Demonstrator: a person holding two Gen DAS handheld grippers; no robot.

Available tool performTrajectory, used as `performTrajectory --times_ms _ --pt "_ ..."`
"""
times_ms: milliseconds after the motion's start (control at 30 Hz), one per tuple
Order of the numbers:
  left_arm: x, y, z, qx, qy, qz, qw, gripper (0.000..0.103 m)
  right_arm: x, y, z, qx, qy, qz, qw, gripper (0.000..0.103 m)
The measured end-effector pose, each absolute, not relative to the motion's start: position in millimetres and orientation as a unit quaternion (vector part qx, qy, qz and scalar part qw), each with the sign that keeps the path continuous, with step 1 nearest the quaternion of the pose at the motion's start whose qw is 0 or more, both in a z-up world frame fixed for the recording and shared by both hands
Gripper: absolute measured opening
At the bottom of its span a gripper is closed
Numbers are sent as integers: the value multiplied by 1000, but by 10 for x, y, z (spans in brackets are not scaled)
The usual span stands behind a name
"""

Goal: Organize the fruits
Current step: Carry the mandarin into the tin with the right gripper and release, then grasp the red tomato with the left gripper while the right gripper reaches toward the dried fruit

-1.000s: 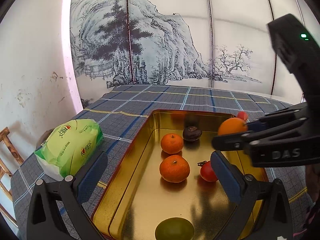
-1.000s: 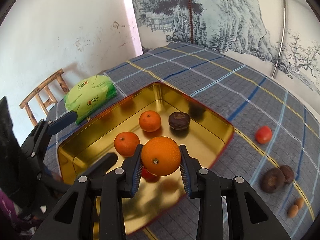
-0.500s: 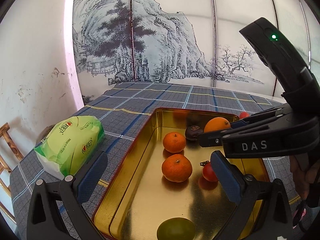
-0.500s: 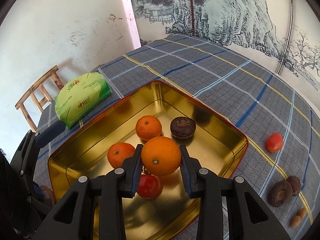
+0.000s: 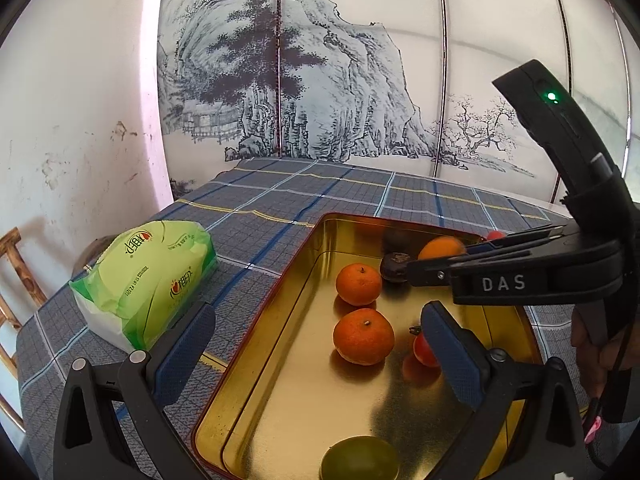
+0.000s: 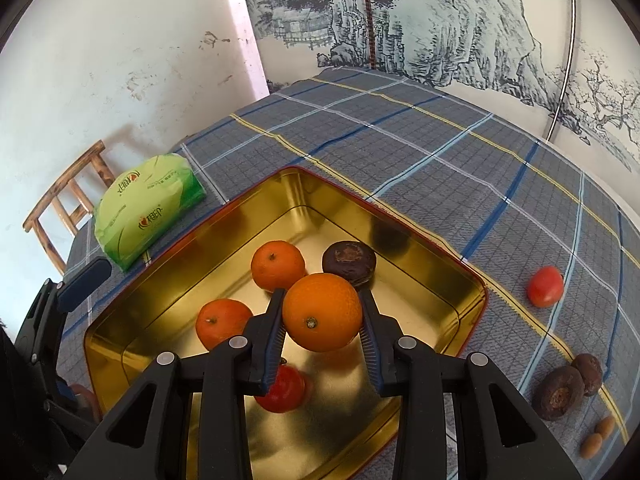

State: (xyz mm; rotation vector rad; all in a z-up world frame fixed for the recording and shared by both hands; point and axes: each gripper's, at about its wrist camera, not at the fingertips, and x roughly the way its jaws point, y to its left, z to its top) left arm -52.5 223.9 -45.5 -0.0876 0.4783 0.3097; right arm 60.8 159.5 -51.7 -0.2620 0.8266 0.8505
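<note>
My right gripper (image 6: 322,300) is shut on a large orange (image 6: 322,312) and holds it above the gold tray (image 6: 424,280), just in front of a dark round fruit (image 6: 349,262). On the tray floor lie two tangerines (image 6: 277,266) (image 6: 222,322) and a red tomato (image 6: 282,390). In the left wrist view my left gripper (image 5: 316,340) stands open over the tray's near left rim (image 5: 256,344) with nothing between its pads. There the right gripper (image 5: 440,258) reaches in from the right with the orange (image 5: 442,247). A green fruit (image 5: 360,458) lies at the tray's near end.
On the checked cloth right of the tray lie a red tomato (image 6: 545,286), two dark fruits (image 6: 560,392) and small brown ones (image 6: 598,436). A green tissue pack (image 5: 148,276) sits left of the tray. A wooden chair (image 6: 68,200) stands past the table's left edge.
My right gripper has carried the orange farther in over the tray, toward the dark fruit at the back. The left gripper has kept its place and stays open.
</note>
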Motion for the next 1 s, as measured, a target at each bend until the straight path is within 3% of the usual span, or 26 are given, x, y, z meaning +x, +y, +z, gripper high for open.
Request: performTrajectory --times_ms 367,633,1000 --pt "-505 2266 -484 -46 243 156 956 102 603 1410 -342 -73 355 414 835 38" --pt "-479 2268 -494 -48 252 159 953 102 375 590 -352 -48 309 391 866 59" --pt "-442 2256 -502 -45 263 175 948 102 533 -1044 -568 -39 324 229 917 73"
